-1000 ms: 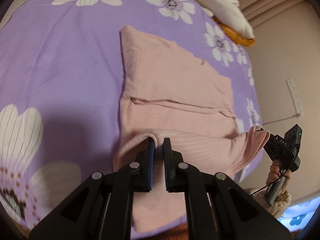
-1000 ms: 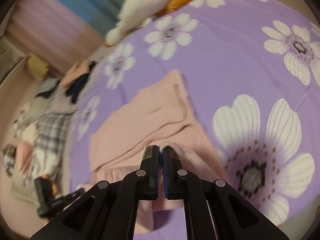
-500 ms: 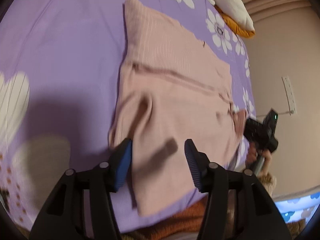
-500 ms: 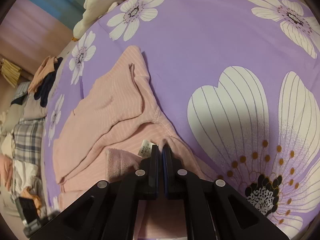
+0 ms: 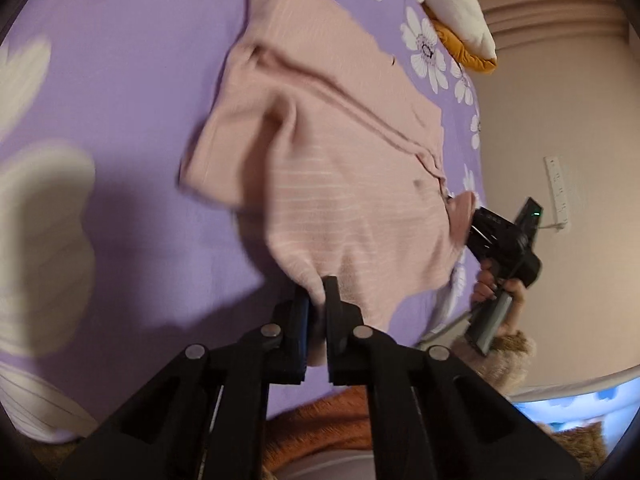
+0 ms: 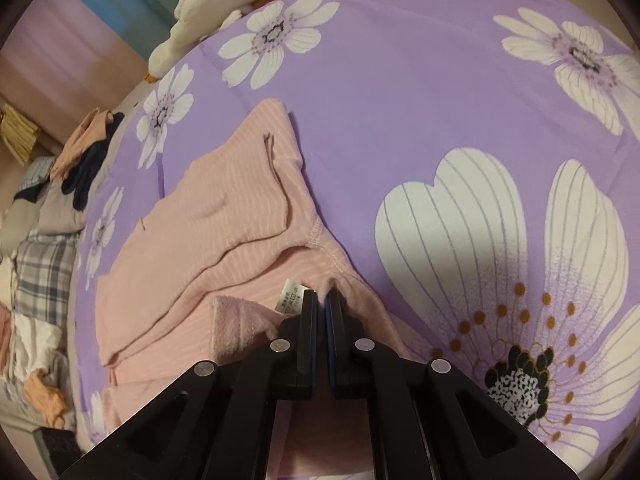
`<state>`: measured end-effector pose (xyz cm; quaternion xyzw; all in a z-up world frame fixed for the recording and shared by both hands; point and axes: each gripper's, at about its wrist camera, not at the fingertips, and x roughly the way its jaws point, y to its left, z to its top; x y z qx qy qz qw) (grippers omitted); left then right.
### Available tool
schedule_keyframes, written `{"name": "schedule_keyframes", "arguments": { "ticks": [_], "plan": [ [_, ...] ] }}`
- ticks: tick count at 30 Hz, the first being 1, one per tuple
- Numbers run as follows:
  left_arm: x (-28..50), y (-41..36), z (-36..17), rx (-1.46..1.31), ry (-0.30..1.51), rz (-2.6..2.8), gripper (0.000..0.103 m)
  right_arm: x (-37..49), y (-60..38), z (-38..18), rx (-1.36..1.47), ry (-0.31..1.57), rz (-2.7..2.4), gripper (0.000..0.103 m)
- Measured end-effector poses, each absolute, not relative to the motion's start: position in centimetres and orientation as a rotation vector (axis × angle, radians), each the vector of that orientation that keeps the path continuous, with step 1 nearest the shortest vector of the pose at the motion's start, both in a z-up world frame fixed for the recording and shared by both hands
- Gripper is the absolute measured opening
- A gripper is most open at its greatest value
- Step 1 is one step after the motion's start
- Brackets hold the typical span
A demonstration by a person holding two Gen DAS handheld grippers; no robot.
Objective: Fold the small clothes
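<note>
Pinching pink garment point(image 5: 336, 184) hem btwn left claw point(image 5: 318, 300) tips

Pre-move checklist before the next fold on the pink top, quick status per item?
1. Left gripper has cloth: ok, jaws closed on a bunched edge of the pink top.
2. Right gripper has cloth: ok, jaws pinch the near edge beside the white care label.
3. Both grips on the same garment: ok, the left wrist view shows the right gripper at the top's far corner.
4. Garment flat: not ok, a raised ridge and wrinkles run across it.
5. Landing area on the purple floral sheet: ok, bare beyond the top.
6. Layers caught per grip: cannot tell.
</note>
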<state>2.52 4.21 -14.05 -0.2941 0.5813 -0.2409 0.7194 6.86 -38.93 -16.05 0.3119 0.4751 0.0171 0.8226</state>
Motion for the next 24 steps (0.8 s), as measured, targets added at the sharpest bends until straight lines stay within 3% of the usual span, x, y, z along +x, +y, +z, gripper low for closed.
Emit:
{"name": "schedule_keyframes", "arguments": {
  "ticks": [12,16,24],
  "plan": [
    [11.4,5.1,-9.1,-0.745,1.056,-0.518,0.005,7.2,-39.7,-14.8,0.663,0.976,0.023,0.005],
    [14.8,5.4,-10.4,-0.728,1.038,-0.398,0.001,6.7,-40.6,-14.9,0.695,0.965,0.003,0.005],
    [18.8,7.1,-14.9,-0.76,1.128,-0.269,0.001,5.6,-41.7,-13.7,0.636,0.951,-0.064,0.005]
  ]
}}
